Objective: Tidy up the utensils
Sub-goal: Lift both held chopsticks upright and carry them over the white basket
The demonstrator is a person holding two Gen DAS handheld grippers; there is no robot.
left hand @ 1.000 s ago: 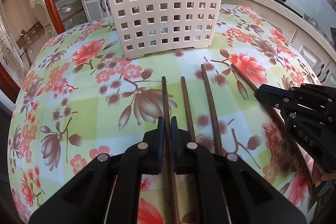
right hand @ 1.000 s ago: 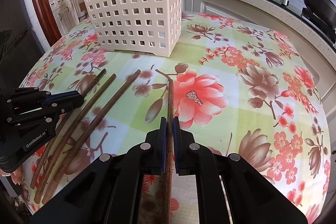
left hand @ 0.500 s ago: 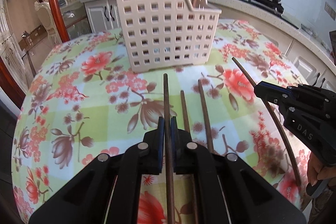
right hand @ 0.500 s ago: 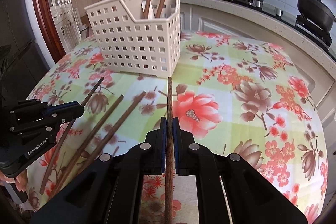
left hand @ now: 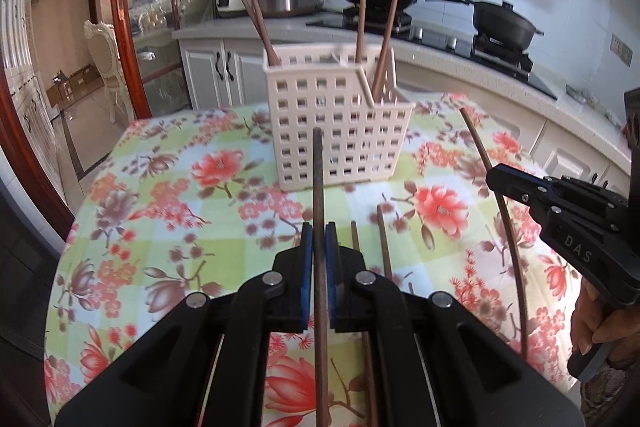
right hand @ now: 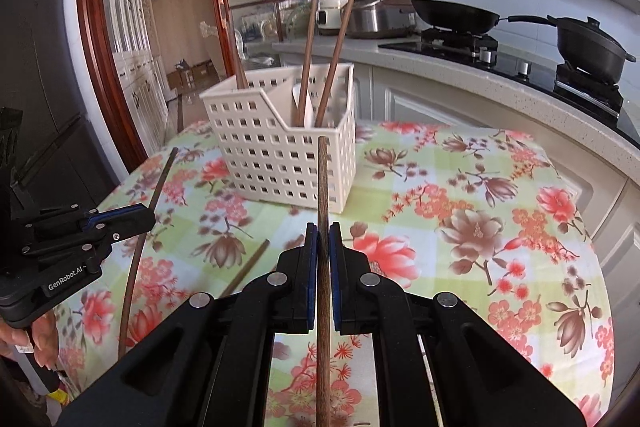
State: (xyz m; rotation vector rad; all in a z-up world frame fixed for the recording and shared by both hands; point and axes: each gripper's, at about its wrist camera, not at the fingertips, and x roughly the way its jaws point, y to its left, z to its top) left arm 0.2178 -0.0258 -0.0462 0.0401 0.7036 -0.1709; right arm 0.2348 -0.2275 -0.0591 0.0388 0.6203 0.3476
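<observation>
I read "DAS" on the black side of my right gripper (left hand: 494,179) and "GenRobot.AI" on my left gripper (right hand: 150,219). Each is clamped tight on one thin, round, dark wooden chopstick: left chopstick (left hand: 318,187), right chopstick (right hand: 323,187). Both sticks point ahead at the cream plastic basket (left hand: 340,131) with square holes, beyond the tips. Two loose chopsticks (left hand: 384,243) lie just right of my left gripper on the glossy flowered desk (right hand: 460,227)
</observation>
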